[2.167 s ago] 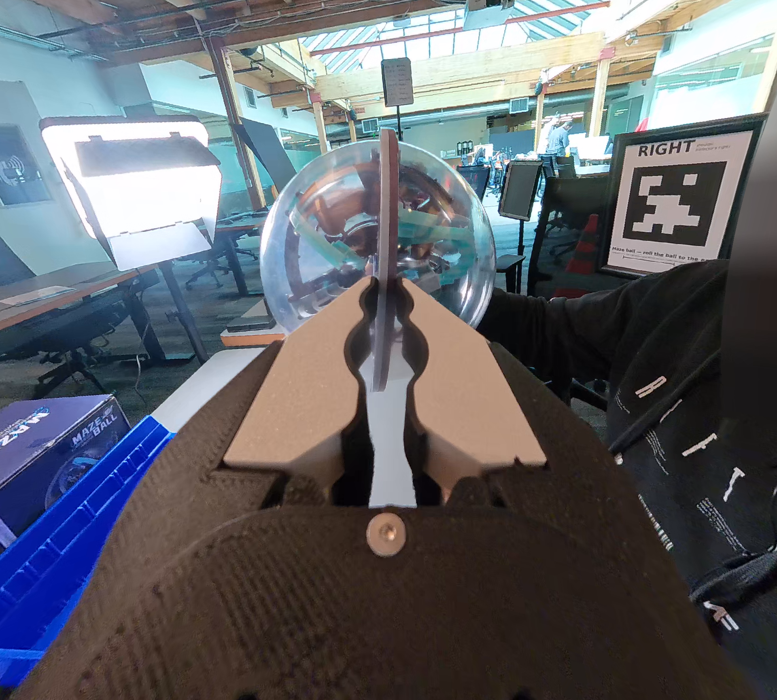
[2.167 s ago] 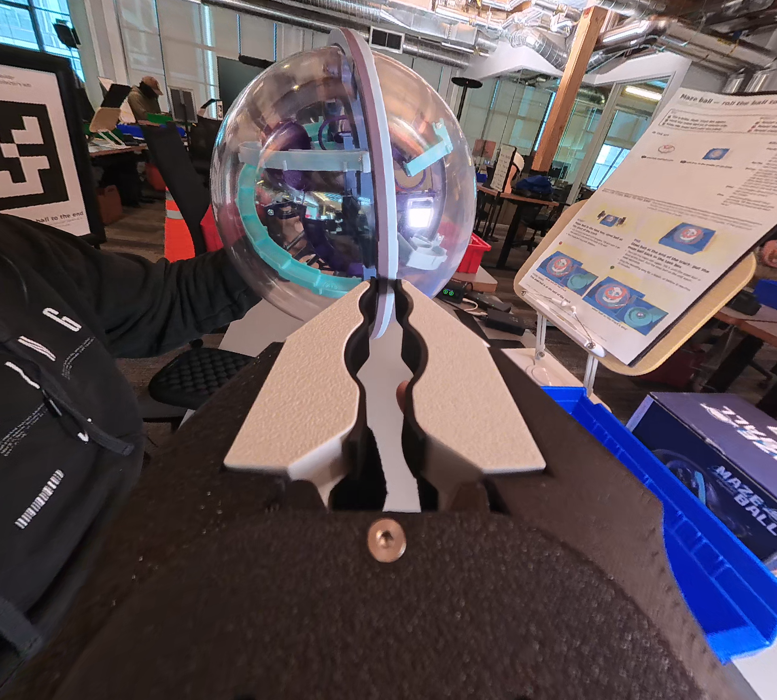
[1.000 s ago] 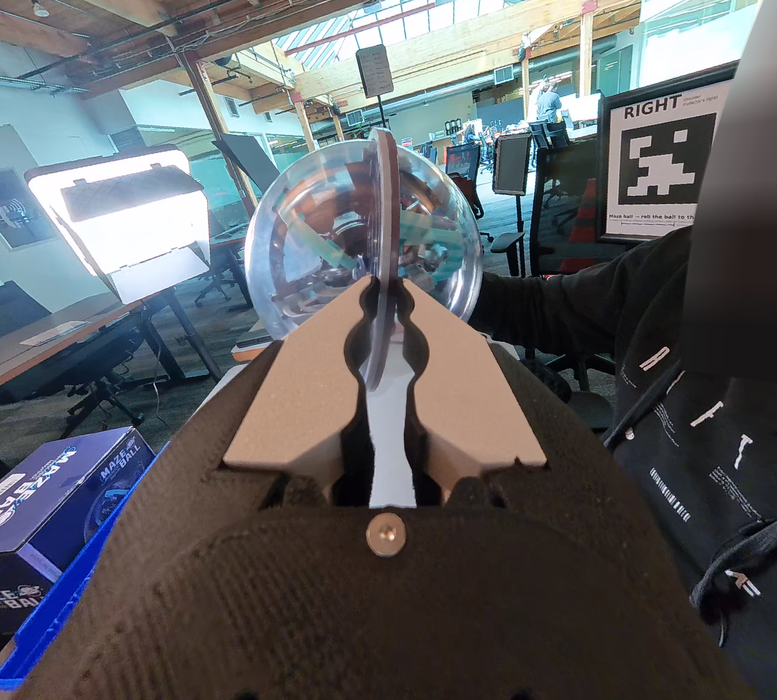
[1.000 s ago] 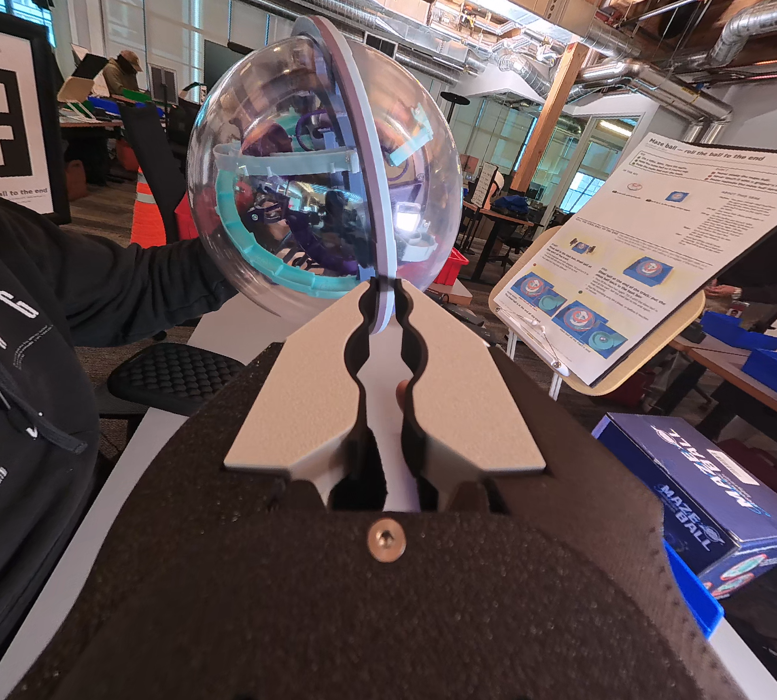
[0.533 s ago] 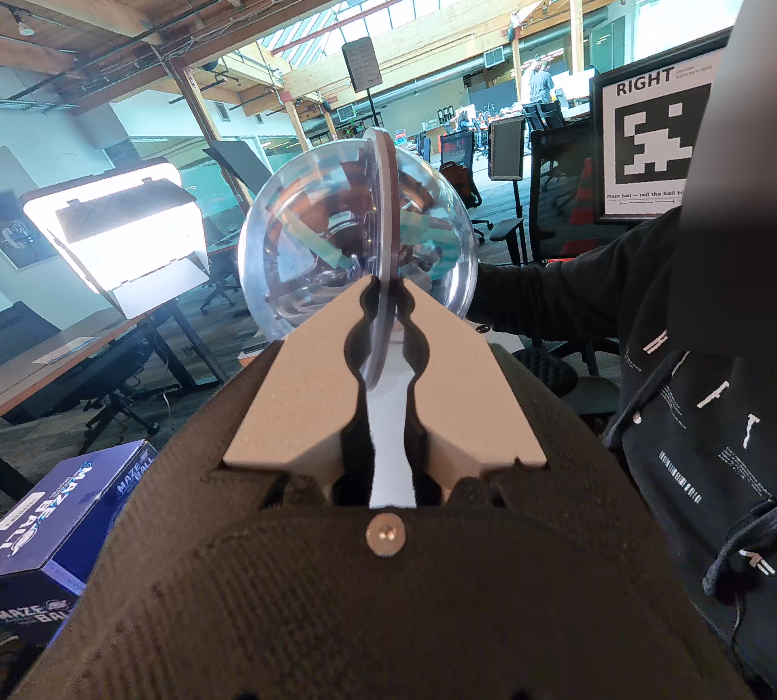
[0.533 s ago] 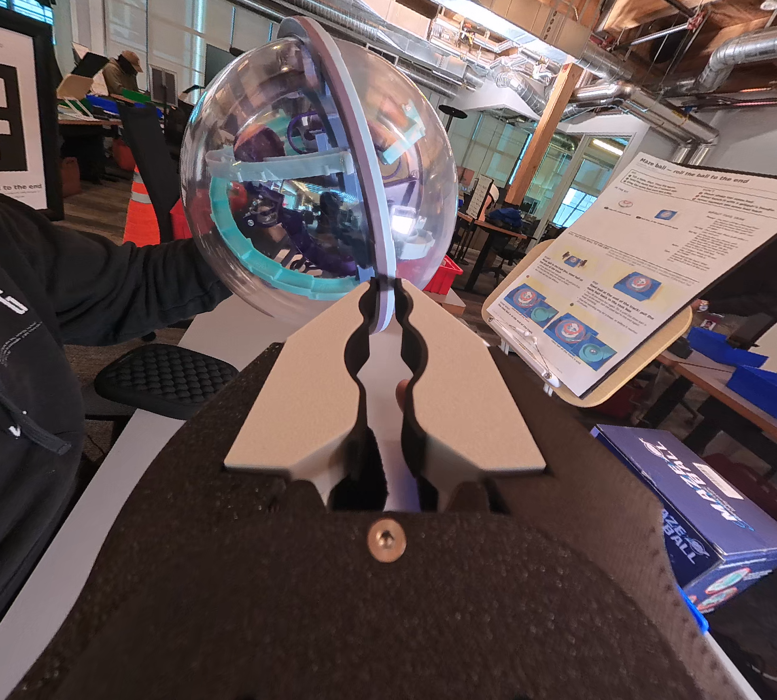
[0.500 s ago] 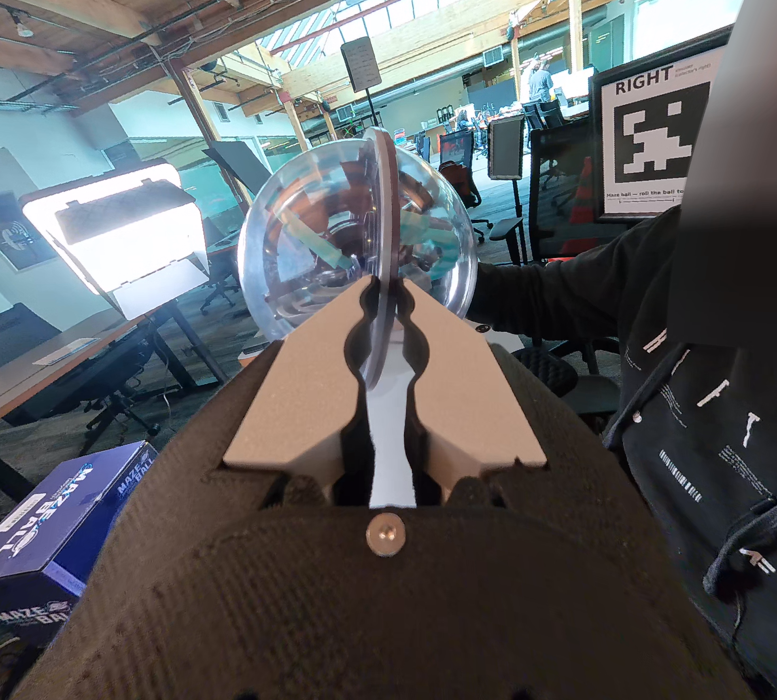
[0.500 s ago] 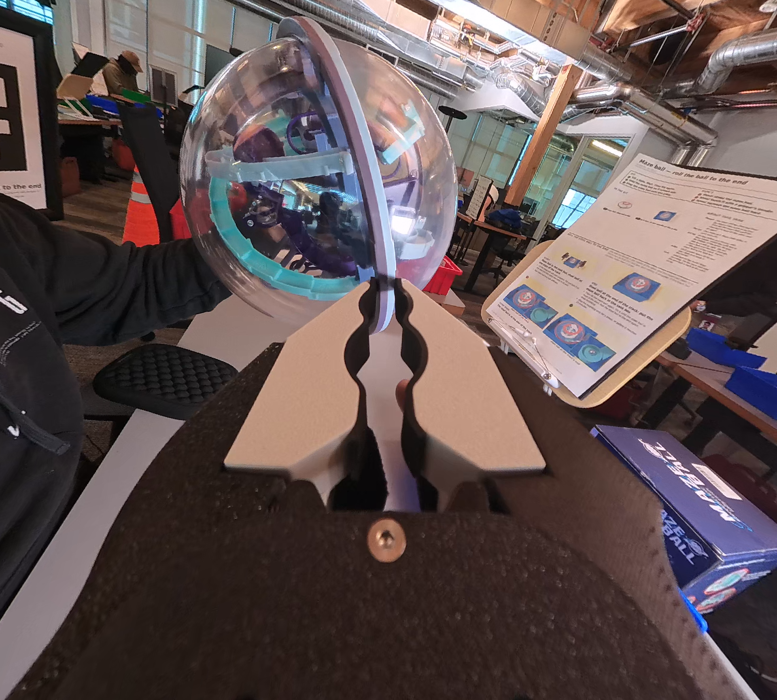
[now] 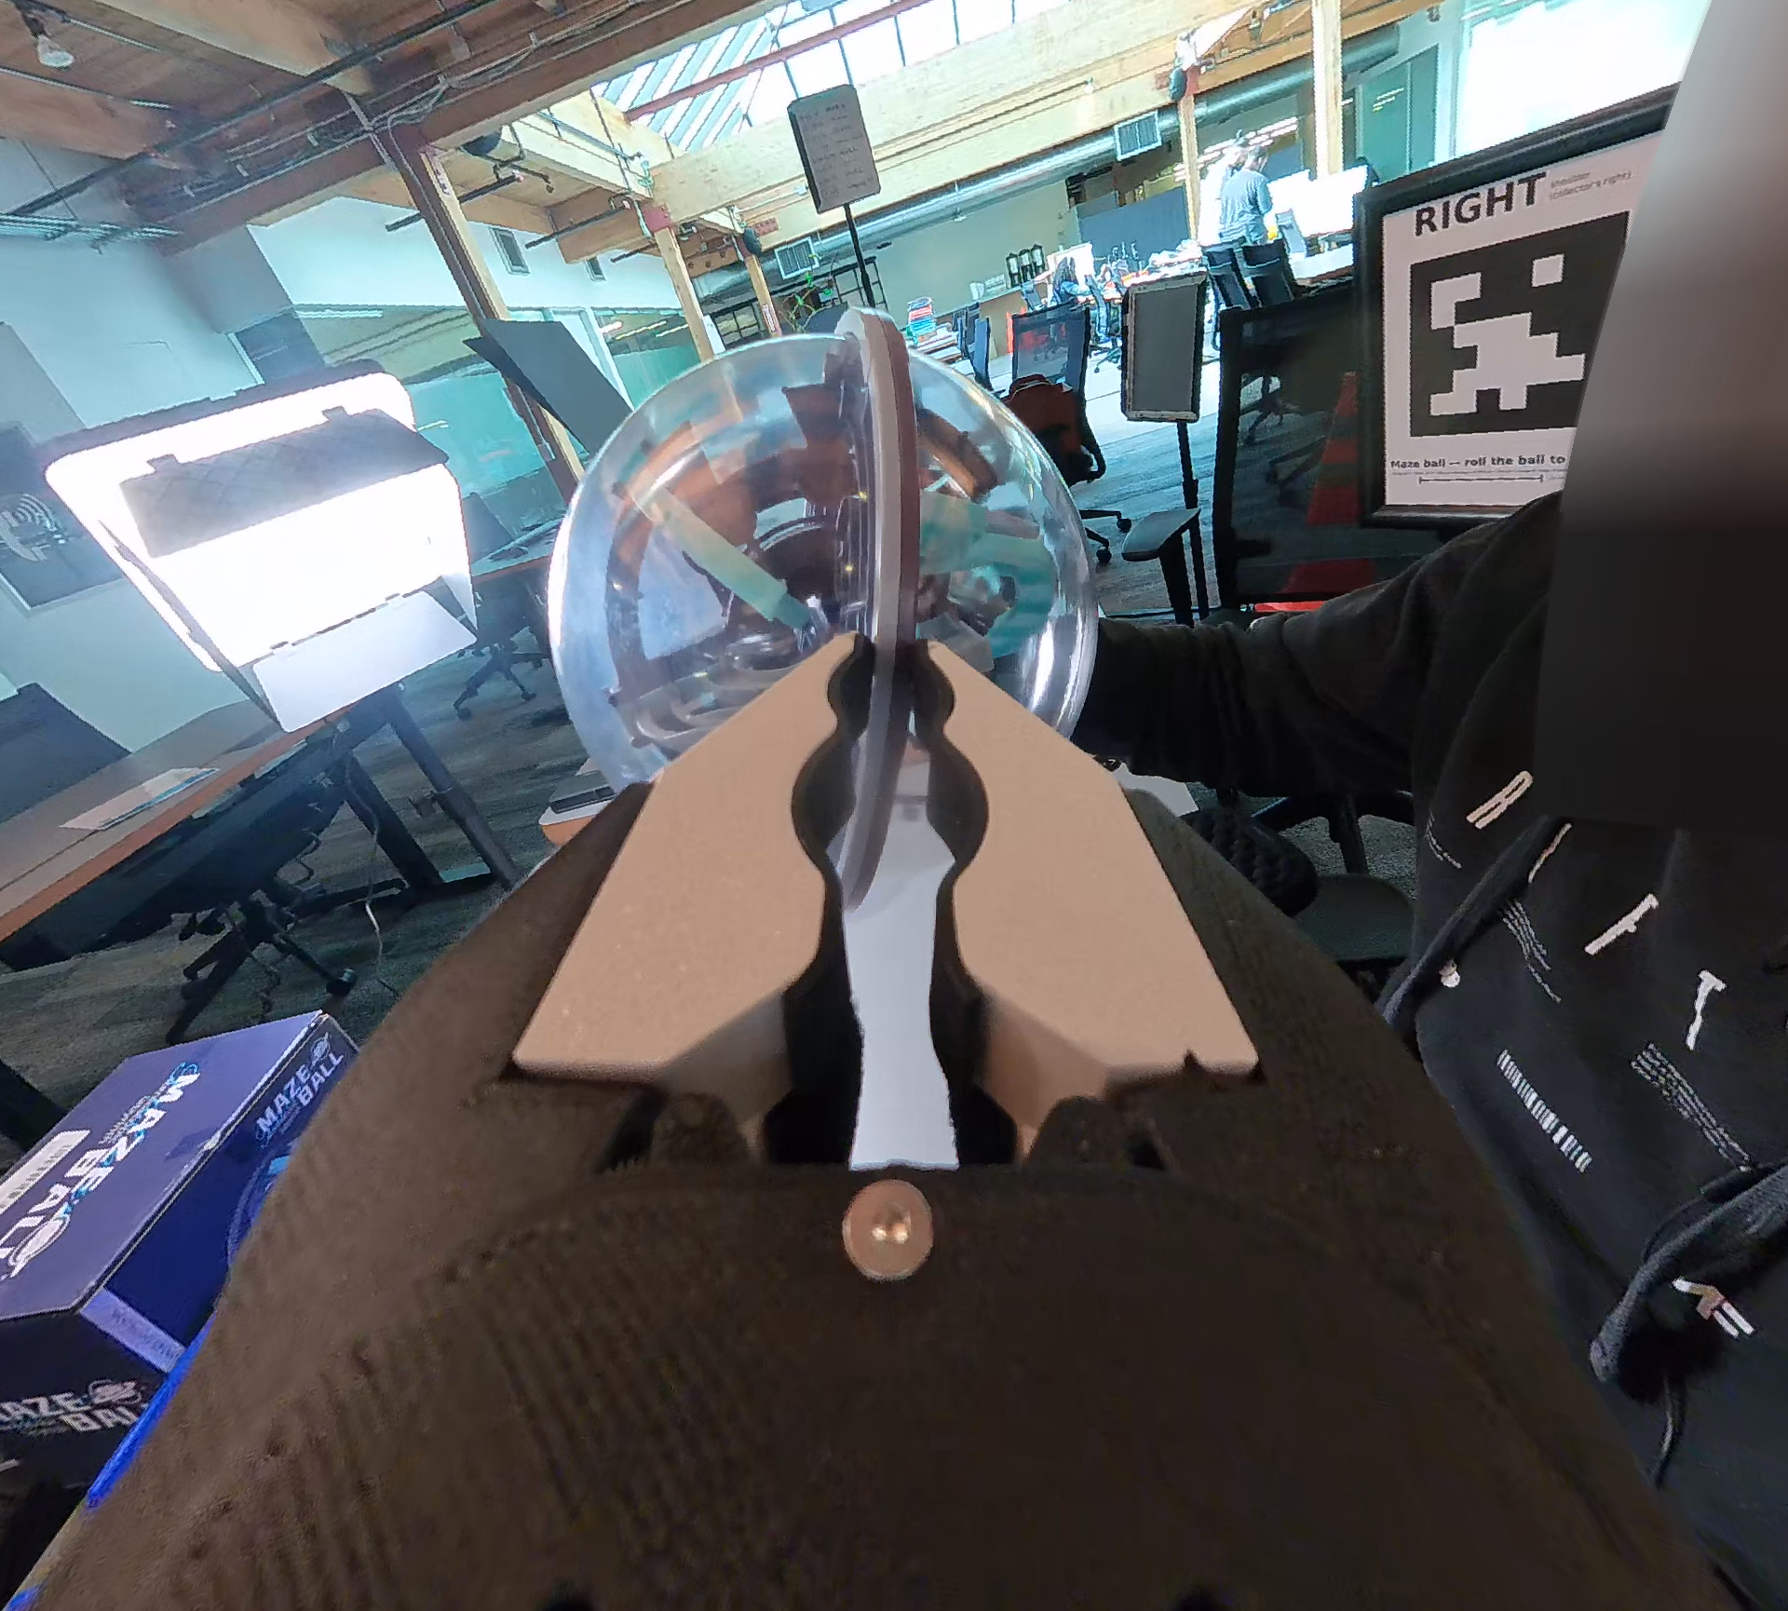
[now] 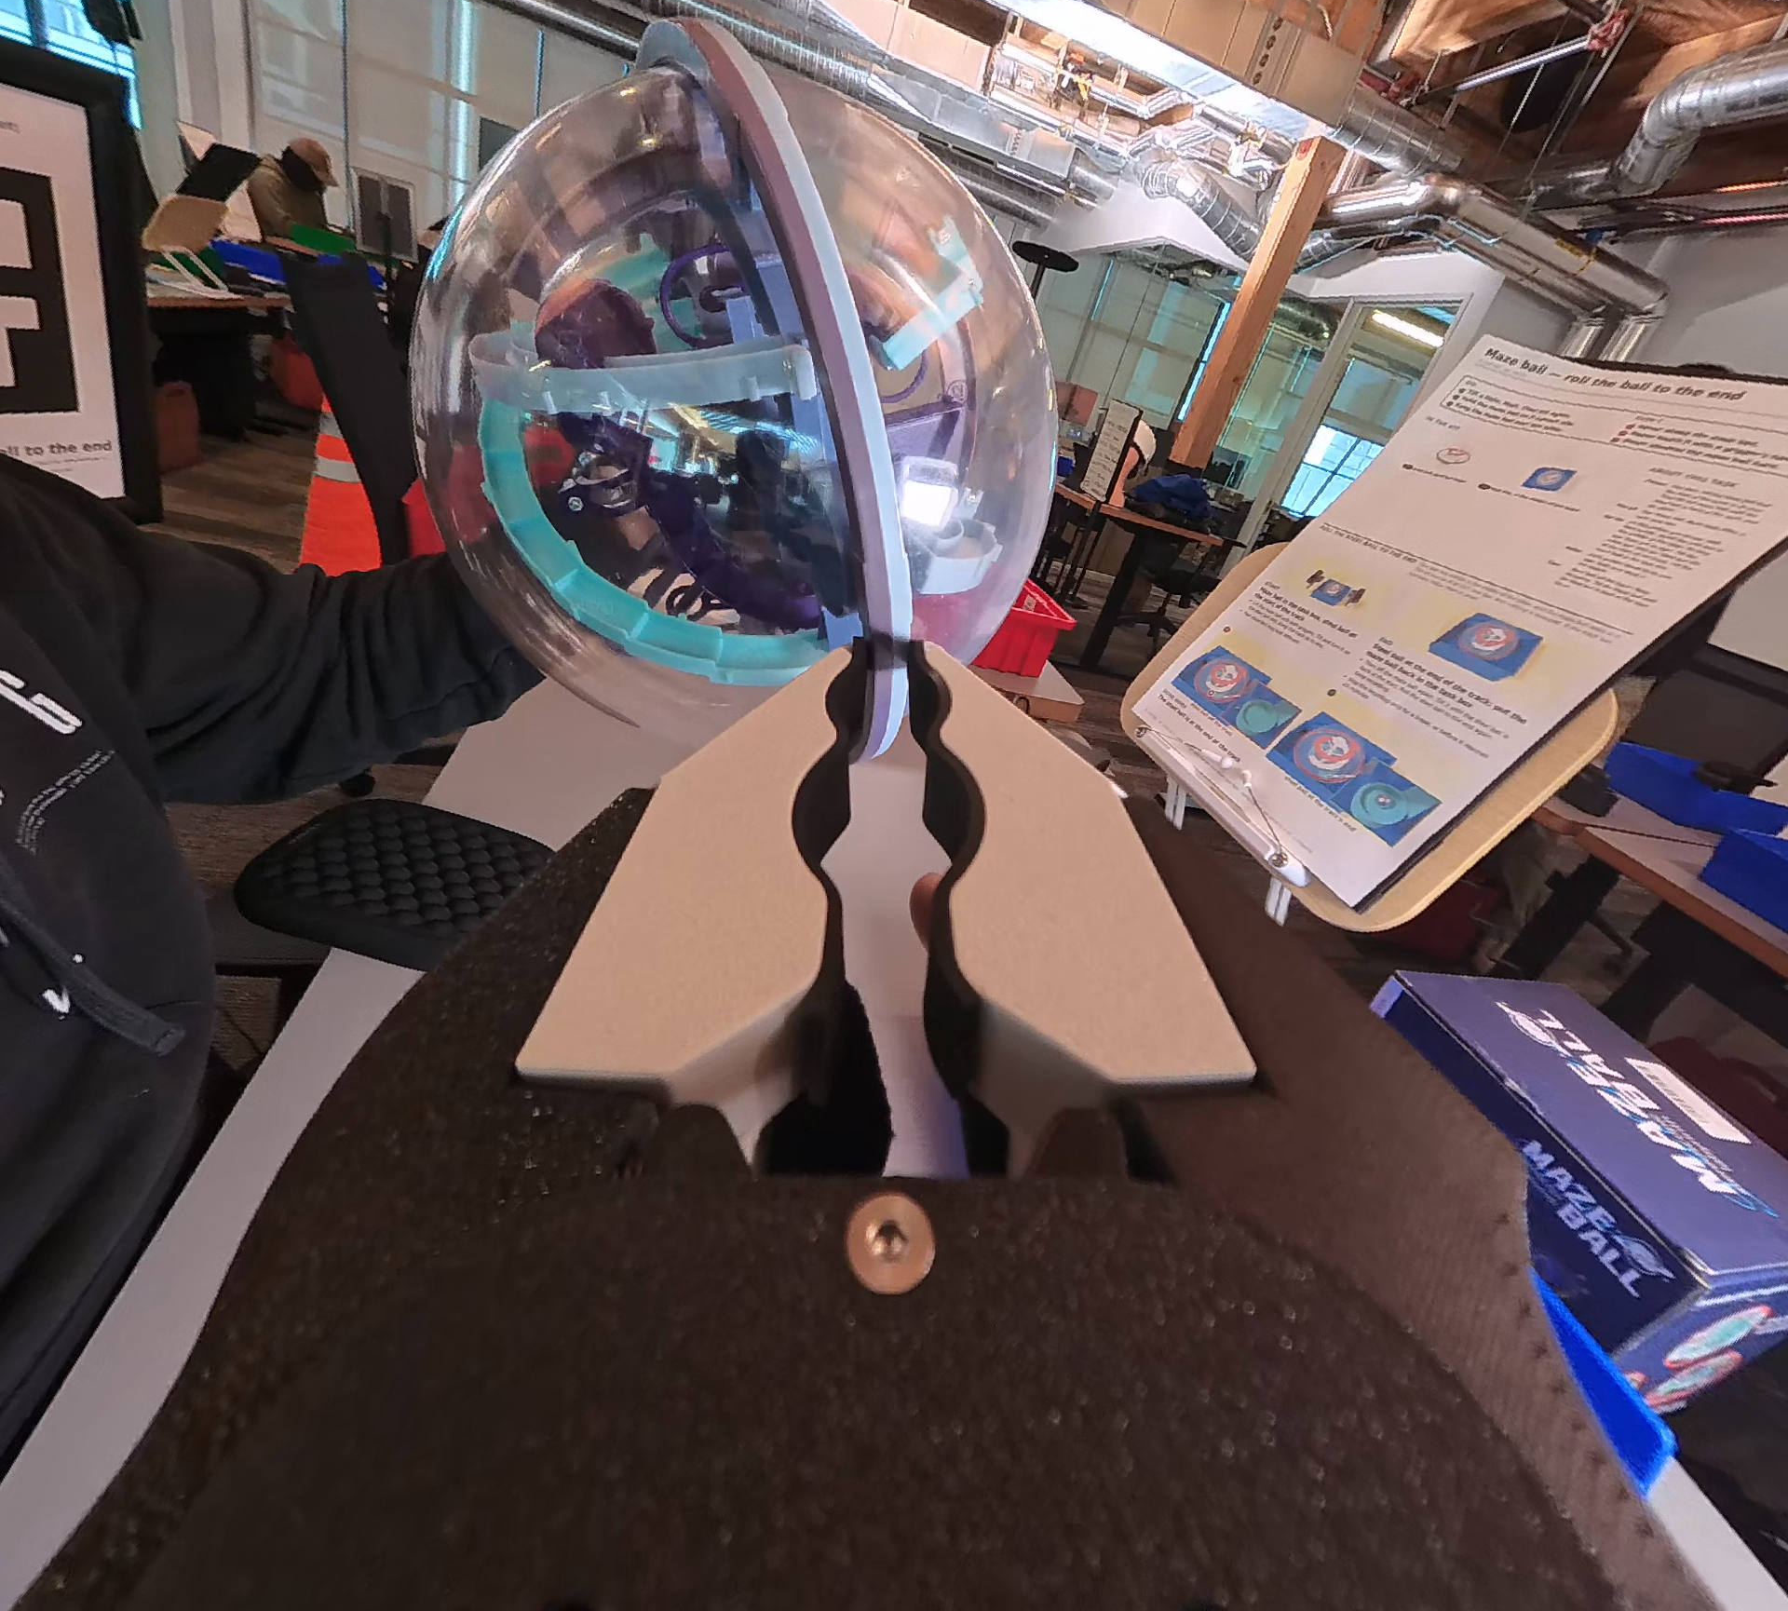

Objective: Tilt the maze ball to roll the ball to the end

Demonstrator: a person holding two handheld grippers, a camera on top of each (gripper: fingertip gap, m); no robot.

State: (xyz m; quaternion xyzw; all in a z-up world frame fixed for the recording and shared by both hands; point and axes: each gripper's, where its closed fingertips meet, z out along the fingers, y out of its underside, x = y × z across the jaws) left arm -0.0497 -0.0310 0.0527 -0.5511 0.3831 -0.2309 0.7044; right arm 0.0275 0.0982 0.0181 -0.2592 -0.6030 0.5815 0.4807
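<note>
Maze ball (image 9: 774, 558), one clear sphere, has two grippers' jaws pinching its rim, left gripper (image 9: 895, 674) and right gripper (image 10: 885, 660).

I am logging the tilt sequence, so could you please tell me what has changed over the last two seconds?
The maze ball has tipped: its flat rim now leans left at the top in the right wrist view. Nothing was let go; the left tongs and right tongs stay clamped on the rim.
</note>
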